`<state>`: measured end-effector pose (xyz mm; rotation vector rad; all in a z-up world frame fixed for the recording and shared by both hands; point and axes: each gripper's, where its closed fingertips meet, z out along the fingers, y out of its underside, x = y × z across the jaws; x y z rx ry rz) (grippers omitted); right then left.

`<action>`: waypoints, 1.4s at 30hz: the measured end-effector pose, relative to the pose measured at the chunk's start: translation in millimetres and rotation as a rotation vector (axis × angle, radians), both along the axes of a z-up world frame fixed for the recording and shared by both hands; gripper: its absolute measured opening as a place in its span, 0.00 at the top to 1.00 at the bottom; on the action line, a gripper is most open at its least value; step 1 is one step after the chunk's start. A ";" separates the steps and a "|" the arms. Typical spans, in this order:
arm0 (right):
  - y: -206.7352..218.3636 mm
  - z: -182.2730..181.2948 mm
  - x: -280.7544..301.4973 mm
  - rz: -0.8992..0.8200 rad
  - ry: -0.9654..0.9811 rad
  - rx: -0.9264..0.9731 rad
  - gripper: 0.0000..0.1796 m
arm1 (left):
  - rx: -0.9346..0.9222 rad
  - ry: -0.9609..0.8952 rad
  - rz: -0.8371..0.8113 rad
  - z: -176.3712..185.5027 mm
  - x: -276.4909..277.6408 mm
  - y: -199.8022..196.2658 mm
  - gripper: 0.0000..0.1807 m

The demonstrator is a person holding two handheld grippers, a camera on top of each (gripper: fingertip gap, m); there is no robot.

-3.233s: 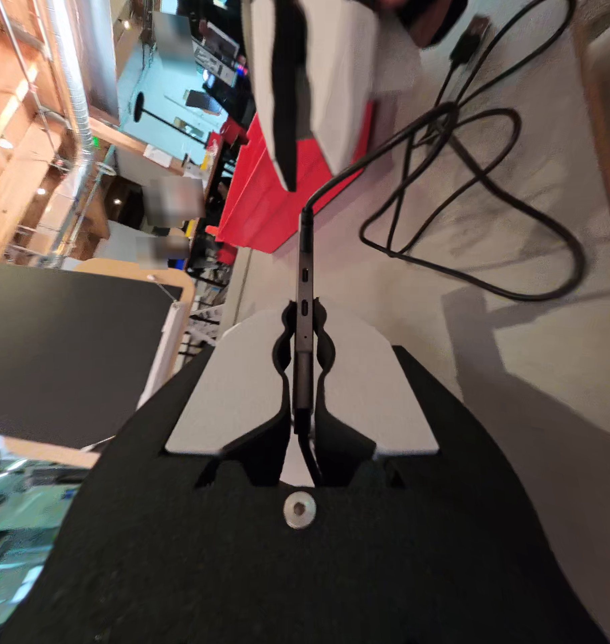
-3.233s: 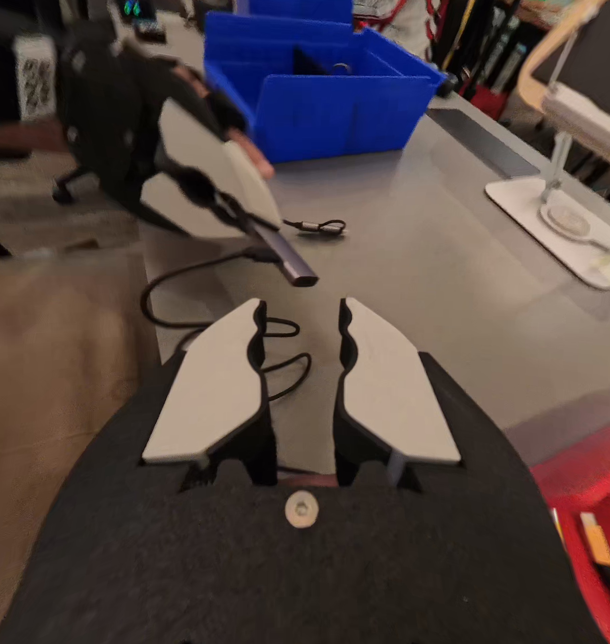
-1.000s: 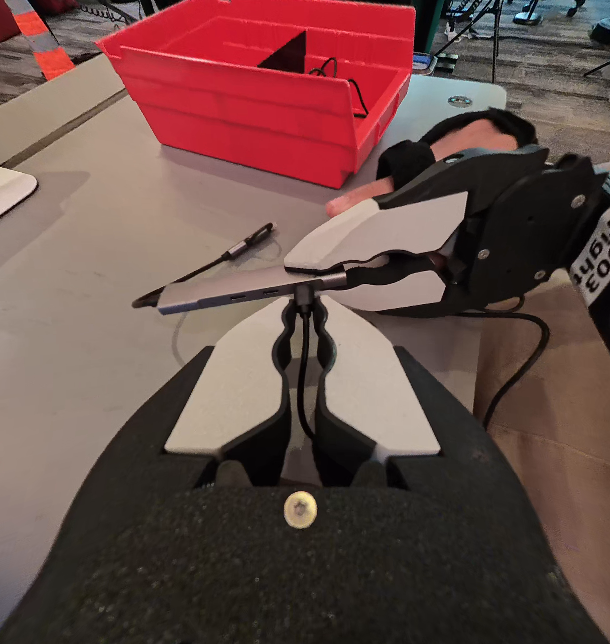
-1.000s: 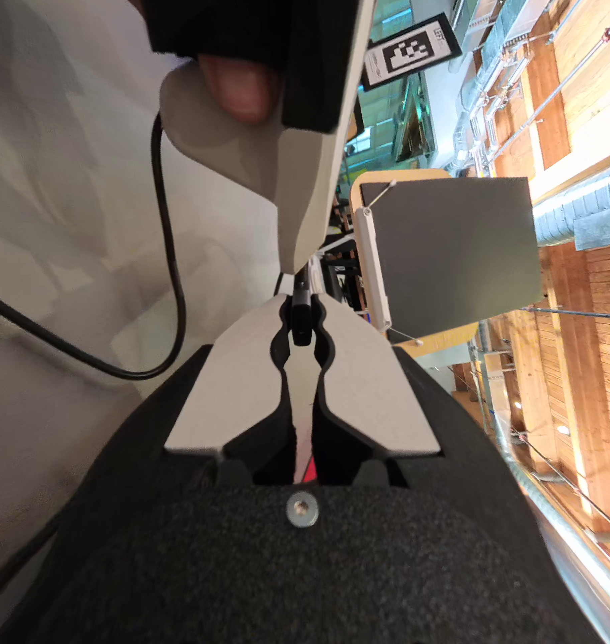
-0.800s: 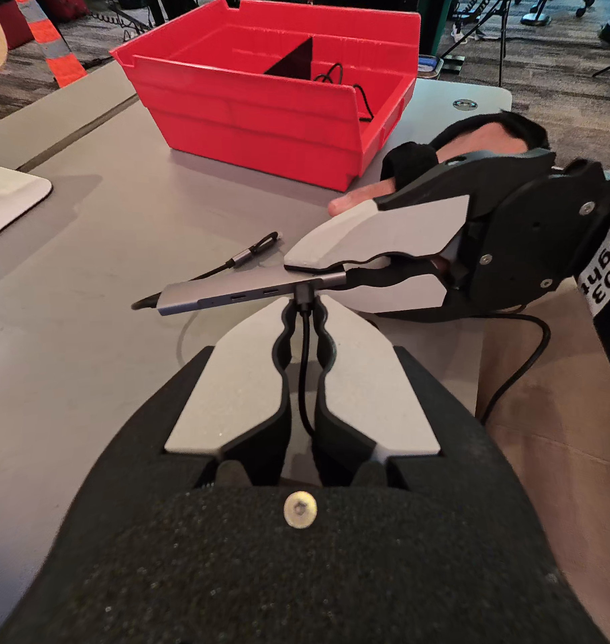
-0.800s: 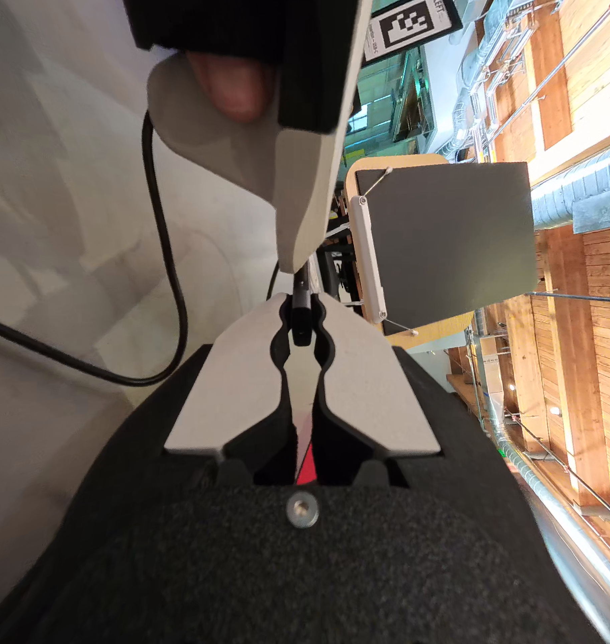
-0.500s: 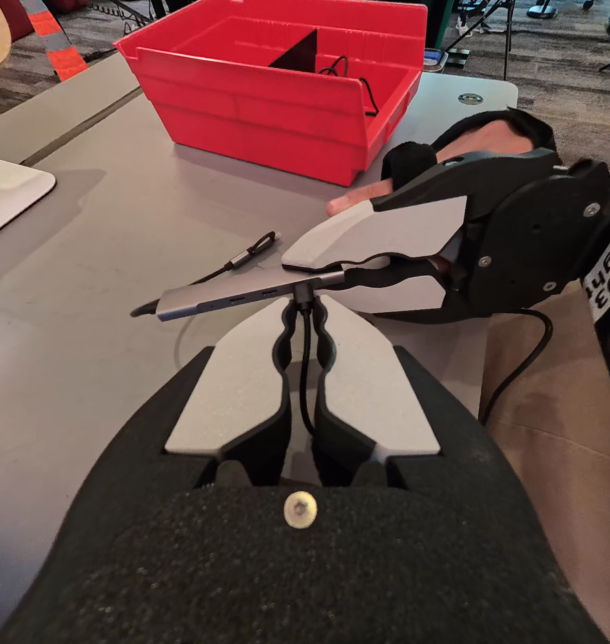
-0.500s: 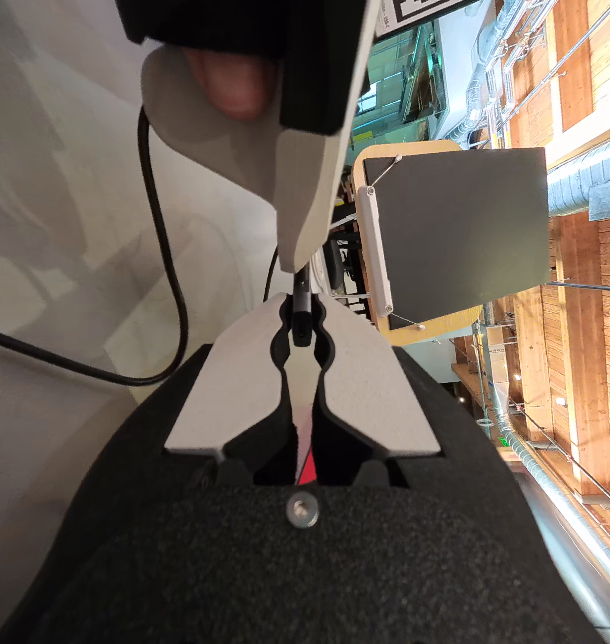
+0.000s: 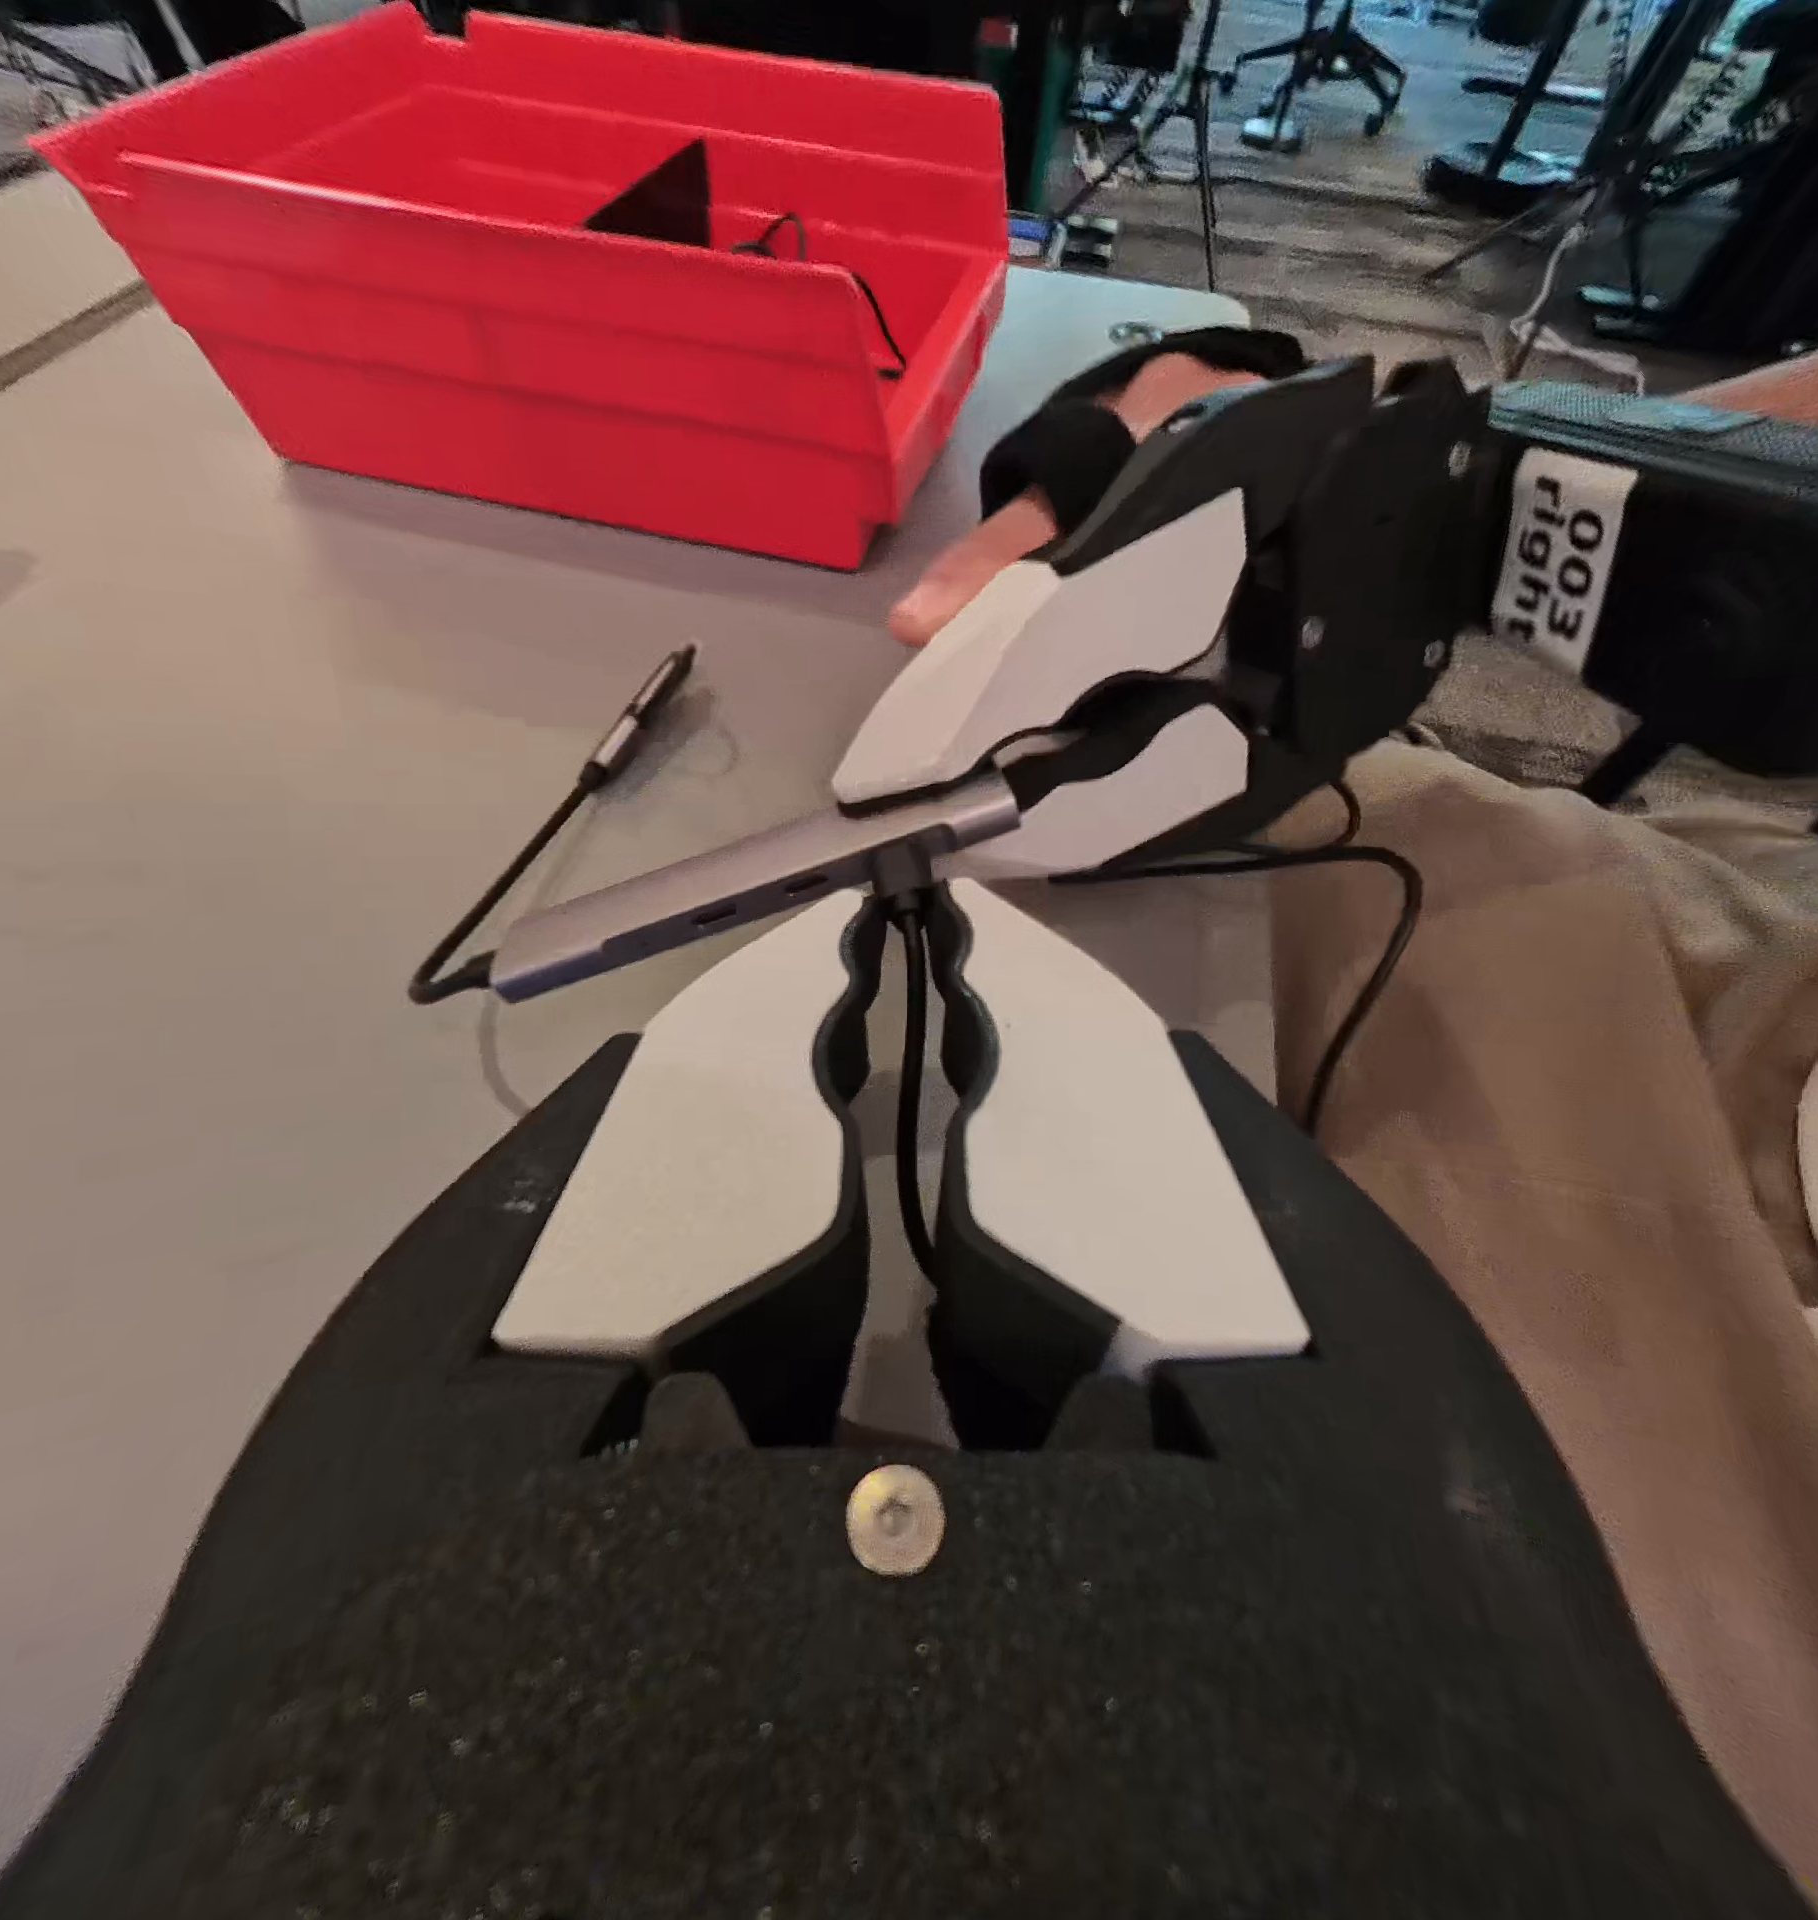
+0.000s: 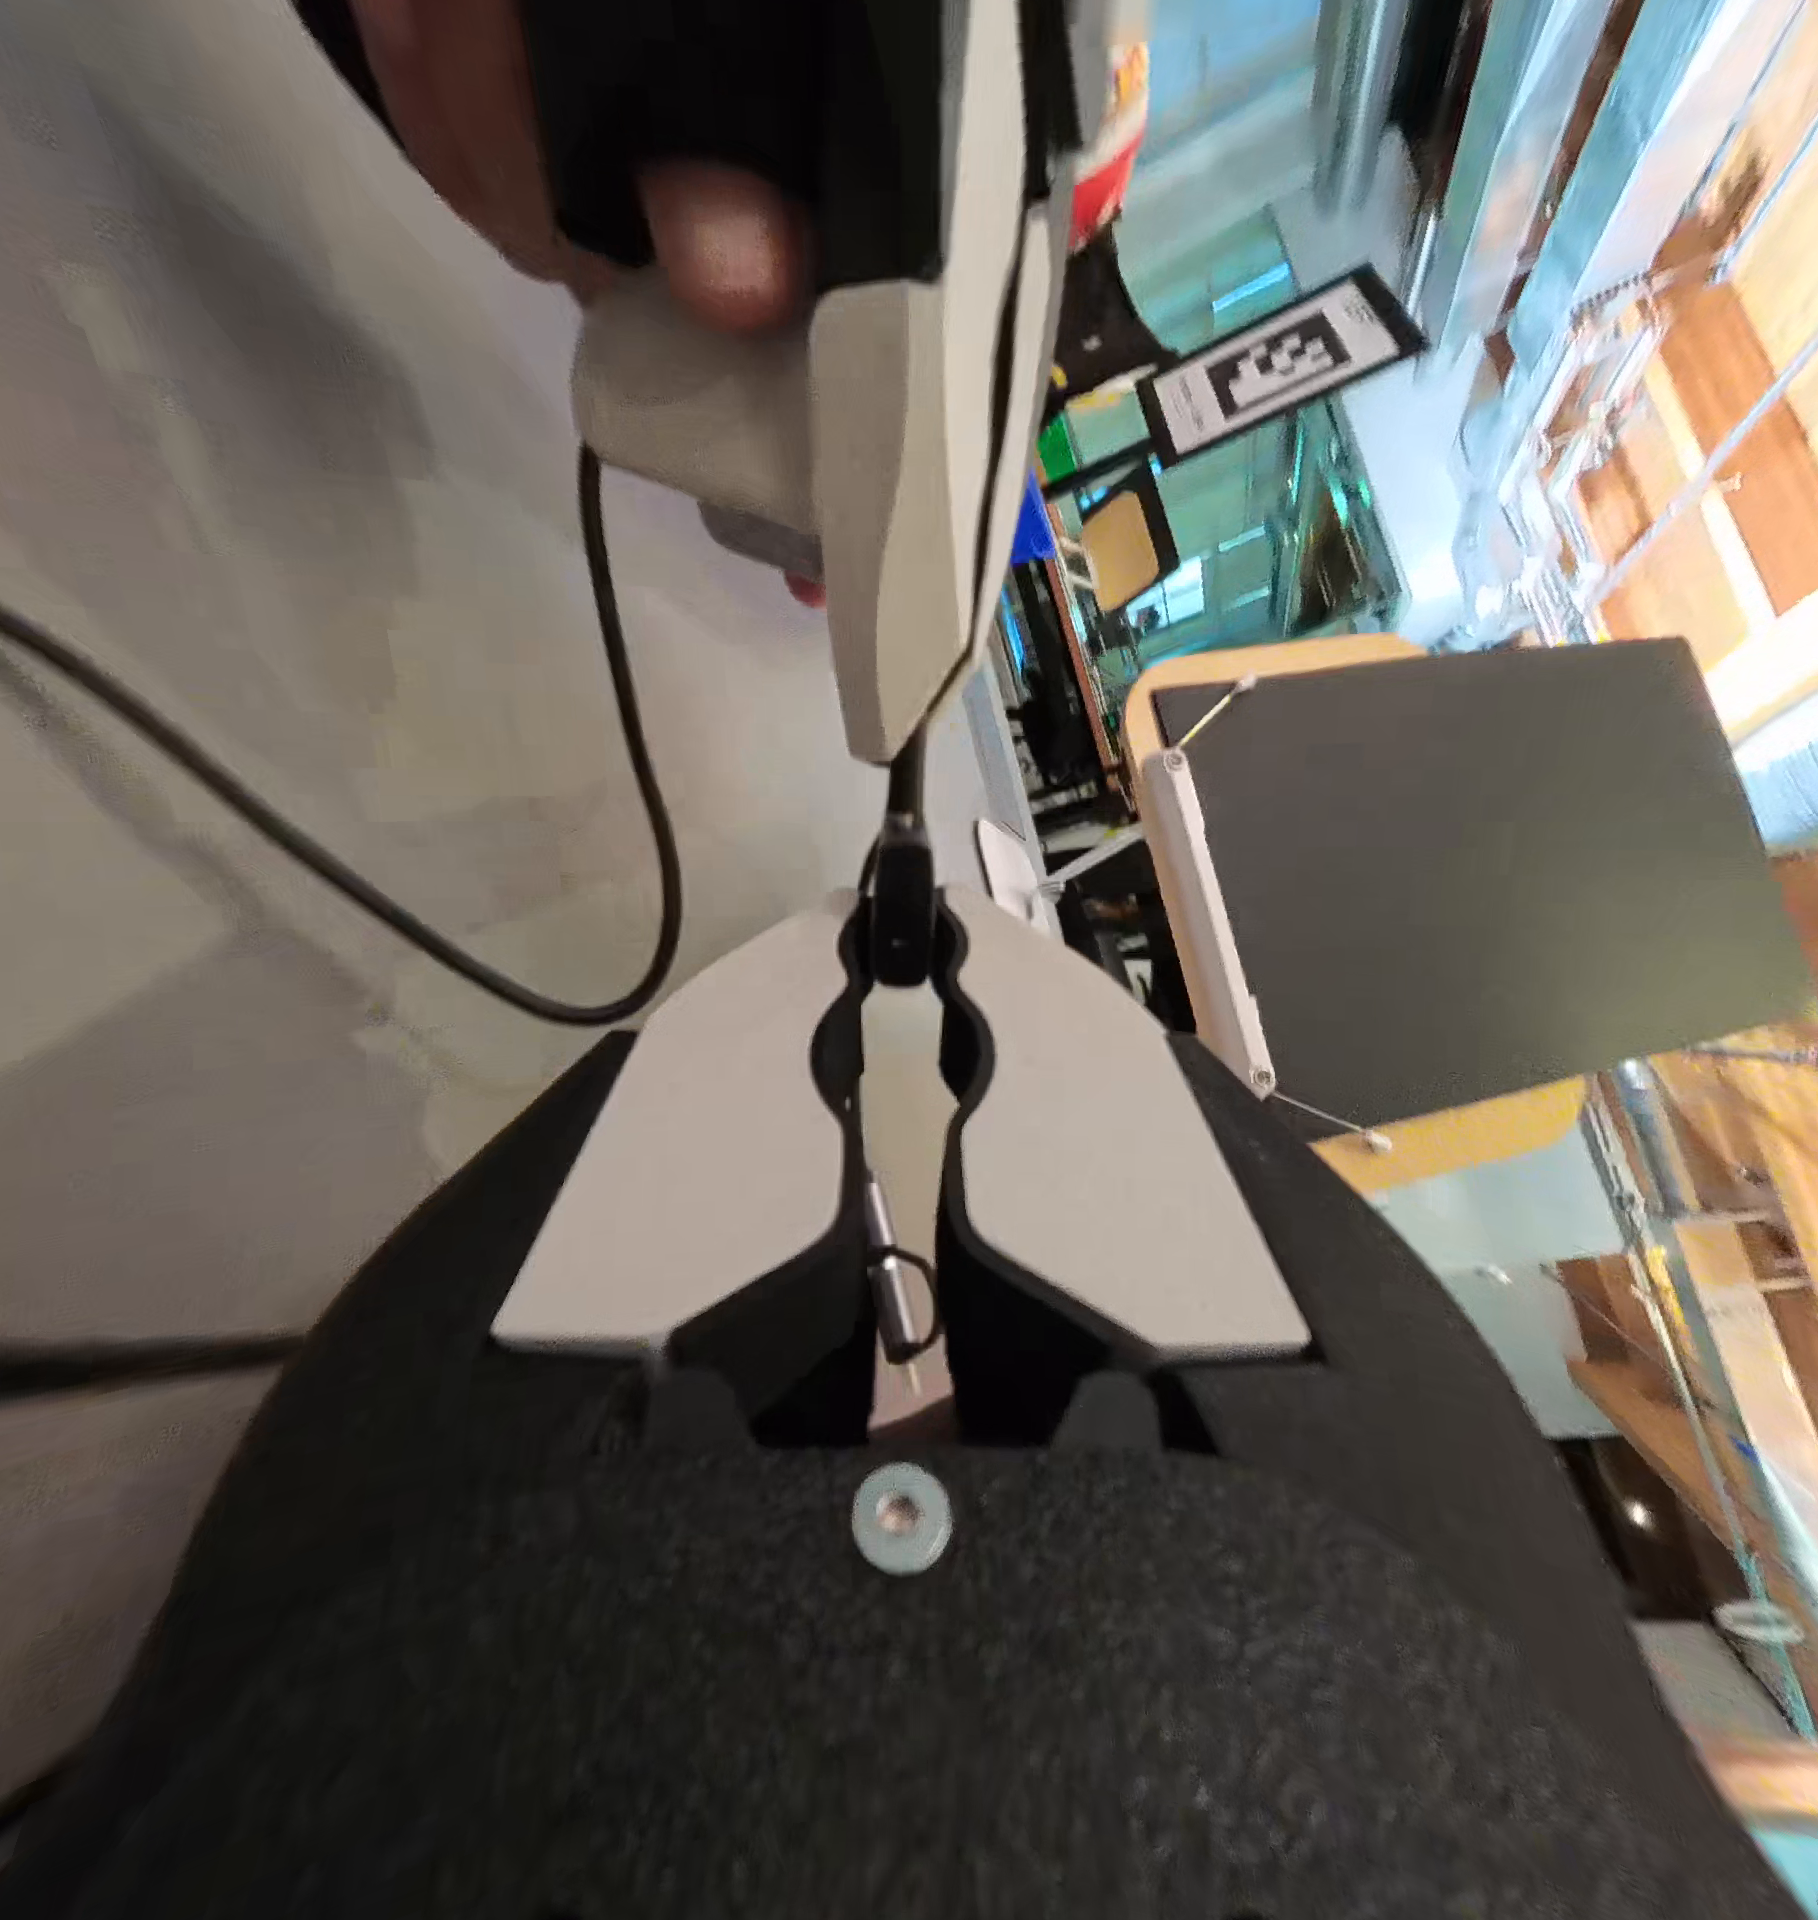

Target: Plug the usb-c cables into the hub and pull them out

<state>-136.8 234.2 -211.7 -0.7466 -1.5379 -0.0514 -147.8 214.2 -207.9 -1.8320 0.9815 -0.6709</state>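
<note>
- Left wrist view: the left gripper (image 9: 907,914) has its fingers (image 9: 739,1122) pressed together on a black cable (image 9: 913,1081) that runs up between them to its plug (image 9: 903,864), seated in the near edge of the hub (image 9: 739,883).
- The hub, a slim grey bar, hangs tilted in the air above the grey surface (image 9: 209,831), its far-right end higher than its left end.
- The right gripper (image 9: 998,774) reaches in from the right of the hub and has its fingers clamped on the hub's raised end, one above and one below.
- A bare fingertip in a black glove (image 9: 1050,457) shows just behind that gripper.
- From the hub's low left end its own lead (image 9: 531,873) curves back to a grey connector (image 9: 640,717) lying on the surface beyond the hub.
- A red bin (image 9: 531,343) stands well behind the hub, with a thin black cord draped over its right wall.
- Right of the hub, a beige cloth (image 9: 1570,1039) lies past the edge of the surface, with a loop of black cable across it.
- Right wrist view: the picture is turned on its side; the right gripper (image 10: 900,935) has its fingers (image 10: 1092,1122) closed on a dark end-on shape that seems to be the hub (image 10: 900,940).
- The left gripper (image 10: 905,743) comes down from above the hub, its cable (image 10: 910,790) running to the hub's top.
- A small grey connector (image 10: 889,1278) shows through the gap lower between the right fingers.
- A dark panel (image 10: 1456,862) stands right of the hub.
</note>
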 end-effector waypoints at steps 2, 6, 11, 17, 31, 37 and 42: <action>0.8 -2.9 4.3 0.009 -0.007 0.008 0.95 | -0.003 0.008 -0.014 -4.5 2.1 -0.2 0.95; -1.9 -2.5 3.2 0.018 0.004 0.024 0.95 | -0.008 -0.002 -0.030 -5.2 6.1 -1.3 0.95; -2.0 -6.3 0.2 0.015 -0.033 0.069 0.95 | -0.015 0.007 -0.036 -10.8 8.6 -0.8 0.95; 19.7 9.5 16.0 -0.155 -0.007 0.137 0.95 | 0.038 0.059 0.026 0.0 -8.7 5.8 0.99; 24.9 93.3 56.3 -0.144 0.317 -0.103 0.95 | 0.143 0.260 0.538 -11.8 -92.5 54.7 0.99; 53.8 227.7 113.5 -0.178 0.561 -0.159 0.95 | 0.112 0.200 0.528 -14.6 -92.7 51.0 0.99; 155.6 241.9 162.4 -0.391 0.494 -0.361 0.95 | 0.100 0.191 0.480 -17.8 -82.7 47.9 0.99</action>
